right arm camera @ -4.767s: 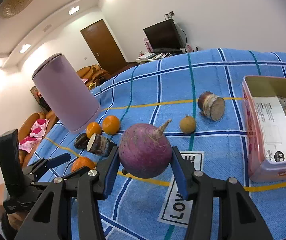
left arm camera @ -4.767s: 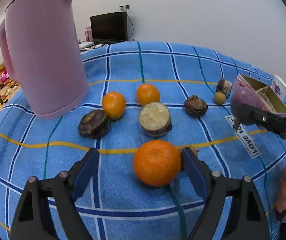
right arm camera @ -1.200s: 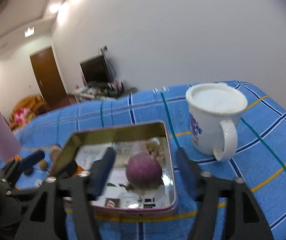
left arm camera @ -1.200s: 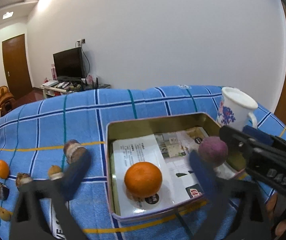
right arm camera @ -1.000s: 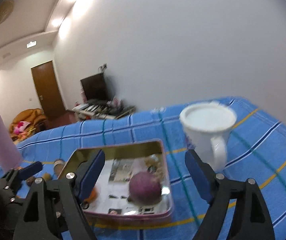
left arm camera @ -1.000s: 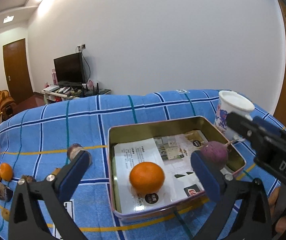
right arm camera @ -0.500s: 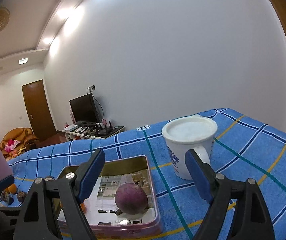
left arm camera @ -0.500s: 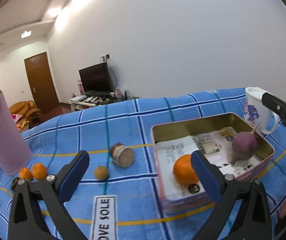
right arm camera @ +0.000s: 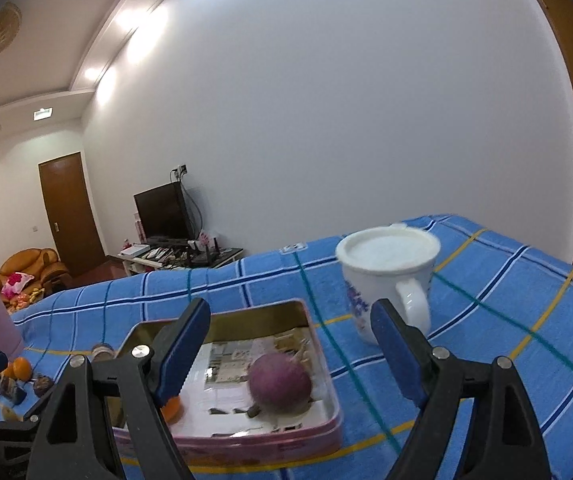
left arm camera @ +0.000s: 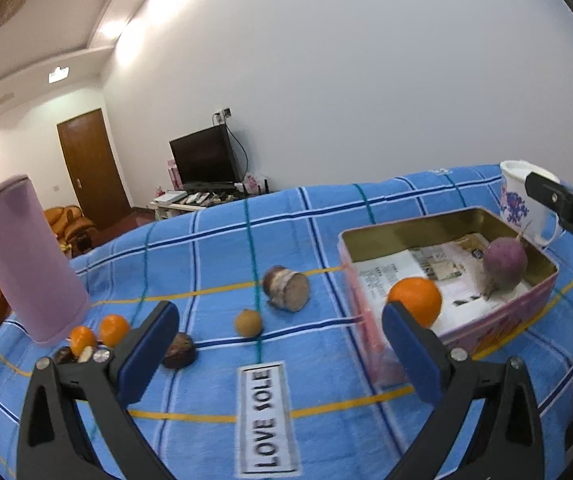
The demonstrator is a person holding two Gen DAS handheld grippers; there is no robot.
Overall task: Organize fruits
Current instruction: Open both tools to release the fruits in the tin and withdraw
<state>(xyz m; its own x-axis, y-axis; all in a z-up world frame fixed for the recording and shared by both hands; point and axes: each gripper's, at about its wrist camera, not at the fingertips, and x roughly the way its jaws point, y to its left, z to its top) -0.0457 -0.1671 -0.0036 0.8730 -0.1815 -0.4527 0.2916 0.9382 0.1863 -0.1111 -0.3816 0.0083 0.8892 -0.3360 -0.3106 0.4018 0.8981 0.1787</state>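
With an orange (left arm camera: 415, 301) and a purple turnip (left arm camera: 504, 258) resting inside the pink tin (left arm camera: 498, 322), both the left gripper (left arm camera: 278, 350) and right gripper (right arm camera: 292, 346) hung empty, jaws spread, probably freed for the fruit left on the blue cloth (left arm camera: 214, 264).

a white label (left arm camera: 269, 416) sewn on the blue checked cloth (left arm camera: 206, 264) reads "love sole" in black capitals, running up its length. the black arm of the right tongs (left arm camera: 566, 208), at the right edge of the left wrist view, bears white letters "da", cut off by the frame. print on the paper (left arm camera: 378, 276) lining the tin (left arm camera: 498, 328) is too small to read.
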